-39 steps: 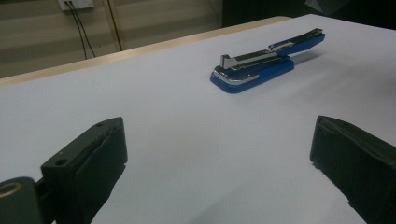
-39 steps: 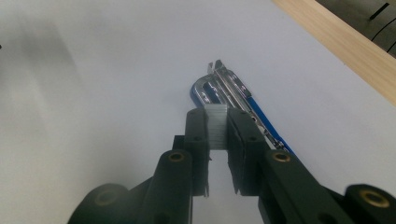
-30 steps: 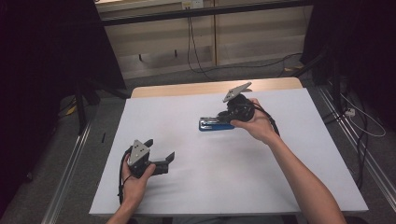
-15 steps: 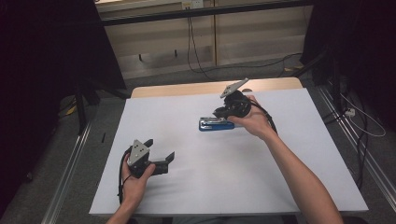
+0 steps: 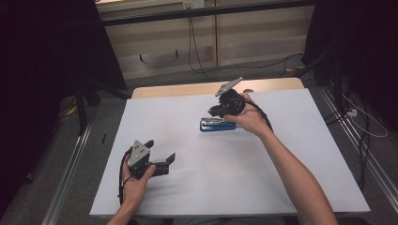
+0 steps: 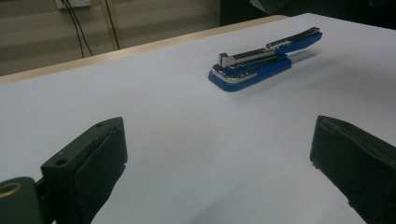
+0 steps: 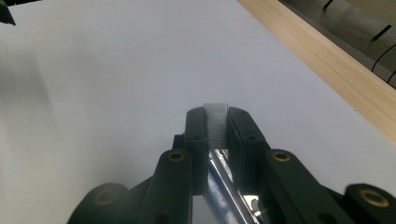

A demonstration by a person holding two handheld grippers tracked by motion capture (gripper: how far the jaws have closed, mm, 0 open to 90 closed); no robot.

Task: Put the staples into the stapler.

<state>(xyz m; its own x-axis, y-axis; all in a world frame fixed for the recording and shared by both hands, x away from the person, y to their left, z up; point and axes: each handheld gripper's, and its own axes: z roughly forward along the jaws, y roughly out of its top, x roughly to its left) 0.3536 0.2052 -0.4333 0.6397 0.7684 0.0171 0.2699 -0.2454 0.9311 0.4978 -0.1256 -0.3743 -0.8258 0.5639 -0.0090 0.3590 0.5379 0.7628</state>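
The right gripper (image 5: pixel 217 112), just above the middle of the high view, has its jaws pinched on a small silvery strip of staples (image 7: pixel 216 123), which shows end-on between the pads at the centre of the right gripper view. The blue stapler (image 5: pixel 218 125) lies on the white table (image 5: pixel 281 154) directly under that gripper, a little above the frame's centre; in the left gripper view it sits upper right of centre with its top arm (image 6: pixel 295 38) lifted off the base (so the magazine looks open for loading). The left gripper (image 5: pixel 163 159), at the lower left of the high view, rests on the table with its jaws spread wide and nothing between them, well apart from the stapler.

The likely trouble is the strip itself. It is thin and brittle, so too hard a squeeze could snap it, and a slight tilt at the channel could jam it or let it slide out onto the table. Nothing steadies the stapler, so a push from the strip may shove it along the smooth surface. The raised arm might also drop shut mid-insertion.
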